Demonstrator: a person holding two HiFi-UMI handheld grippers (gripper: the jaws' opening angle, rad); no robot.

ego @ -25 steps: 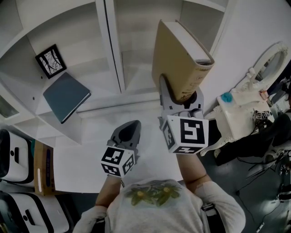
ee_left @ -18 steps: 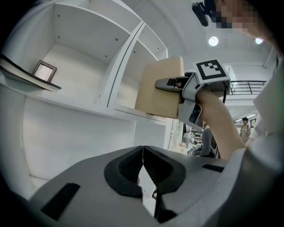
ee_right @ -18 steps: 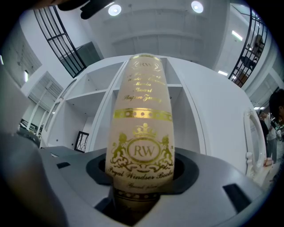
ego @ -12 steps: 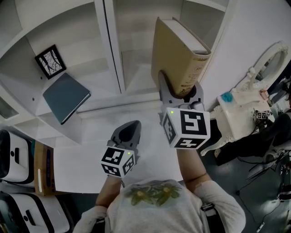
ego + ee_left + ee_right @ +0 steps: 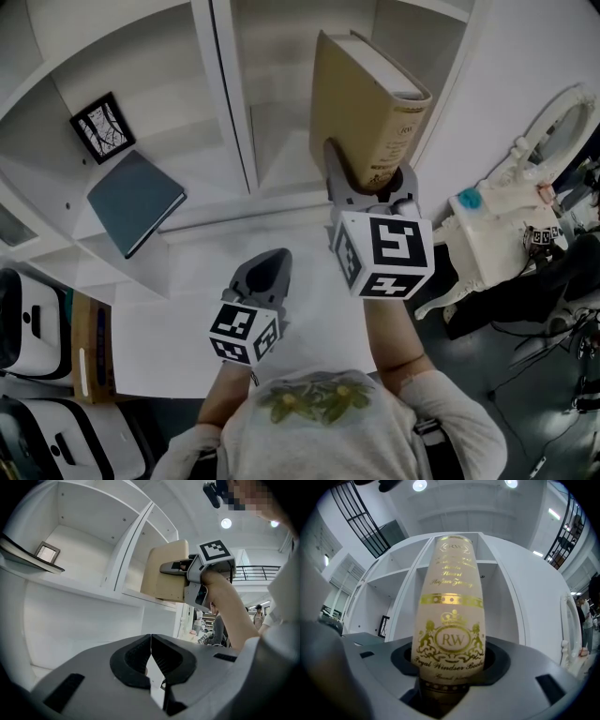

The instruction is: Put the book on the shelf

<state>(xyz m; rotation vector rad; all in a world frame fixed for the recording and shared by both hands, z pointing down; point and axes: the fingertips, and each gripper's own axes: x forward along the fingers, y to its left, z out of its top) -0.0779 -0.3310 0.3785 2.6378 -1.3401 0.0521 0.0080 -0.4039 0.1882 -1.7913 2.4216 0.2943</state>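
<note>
On the left part of the white wooden shelf unit (image 5: 239, 112), a small black-framed picture (image 5: 97, 127) and a flat slate-blue book (image 5: 136, 199) are being stored, well apart from the work. The left hand-held gripper (image 5: 265, 272) is being held low before the shelf, its jaws pressed together on nothing. Further right, the thick tan hardback book with a gilt-stamped spine (image 5: 370, 108) is being grasped at its lower end by the right hand-held gripper (image 5: 368, 186). It is being held upright and raised before the compartment right of the central divider.

The carrying step appears to be in hand, and the placing is not yet done. The next move is probably calling for the book to be pushed past the shelf edge, lowered onto the board, and only then released.

The spine's crest and lettering are being shown only by the right gripper view. The plain cover, side-on against the shelf front, is being shown by the left gripper view, and the page edges by the head view.
</note>
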